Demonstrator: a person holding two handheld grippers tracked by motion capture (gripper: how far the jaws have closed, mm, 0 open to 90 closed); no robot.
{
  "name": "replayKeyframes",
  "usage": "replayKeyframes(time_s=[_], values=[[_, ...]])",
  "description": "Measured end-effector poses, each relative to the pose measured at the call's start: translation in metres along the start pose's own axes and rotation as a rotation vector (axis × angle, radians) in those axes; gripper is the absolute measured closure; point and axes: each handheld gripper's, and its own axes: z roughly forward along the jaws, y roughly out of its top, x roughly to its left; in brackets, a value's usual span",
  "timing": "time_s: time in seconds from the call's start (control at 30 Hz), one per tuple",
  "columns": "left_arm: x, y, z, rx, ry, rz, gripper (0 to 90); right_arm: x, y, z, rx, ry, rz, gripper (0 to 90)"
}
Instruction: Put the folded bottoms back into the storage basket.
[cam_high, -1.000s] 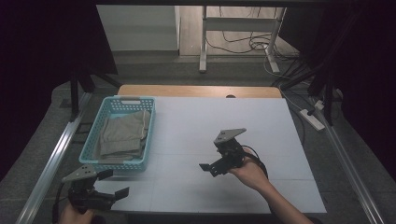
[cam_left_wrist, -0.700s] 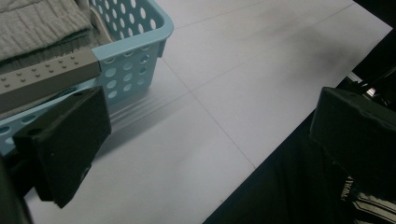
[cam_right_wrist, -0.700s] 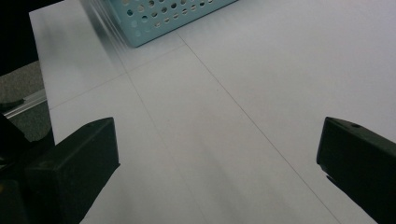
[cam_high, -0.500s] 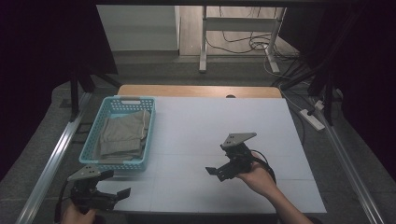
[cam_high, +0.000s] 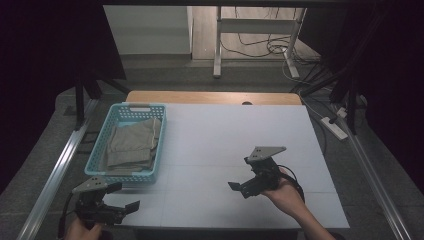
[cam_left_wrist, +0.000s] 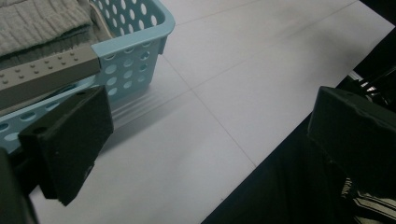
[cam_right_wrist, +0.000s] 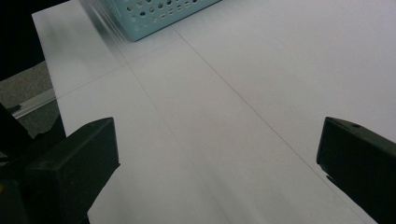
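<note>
L tongs (cam_high: 131, 206) low at near-left corner, jaws wide apart, R tongs (cam_high: 239, 188) mid-right, jaws apart, both empty

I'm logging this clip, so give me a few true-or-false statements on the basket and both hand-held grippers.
1. The light blue basket holds folded beige cloth. True.
2. The right hand-held gripper is shut on the cloth. False: its jaws stand wide apart over bare white table, holding nothing.
3. The left hand-held gripper is open, near the basket's front corner. True.
4. The basket sits on the table's right side. False: it stands at the left edge.
</note>
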Motion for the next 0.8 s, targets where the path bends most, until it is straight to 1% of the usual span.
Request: replayKeyframes(time_s=[0.13, 0.3, 0.4, 0.67, 0.8], values=[[0.001, 0.000, -0.001, -0.005, -0.010, 0.000, 0.5, 0.001, -0.003, -0.005, 0.004, -0.009, -0.007, 0.0], [0.004, -0.001, -0.002, -0.024, -0.041, -0.014, 0.0, 0.002, -0.008, -0.010, 0.006, -0.014, 0.004, 0.0], [0.005, -0.002, -0.003, -0.031, -0.051, -0.020, 0.0, 0.002, -0.011, -0.014, 0.005, -0.018, 0.013, 0.0], [0.004, -0.001, -0.002, -0.021, -0.050, -0.008, 0.0, 0.000, -0.021, -0.028, -0.006, -0.057, 0.026, 0.0], [0.004, -0.001, -0.002, -0.022, -0.049, -0.010, 0.0, -0.002, -0.027, -0.036, -0.012, -0.074, 0.044, 0.0]])
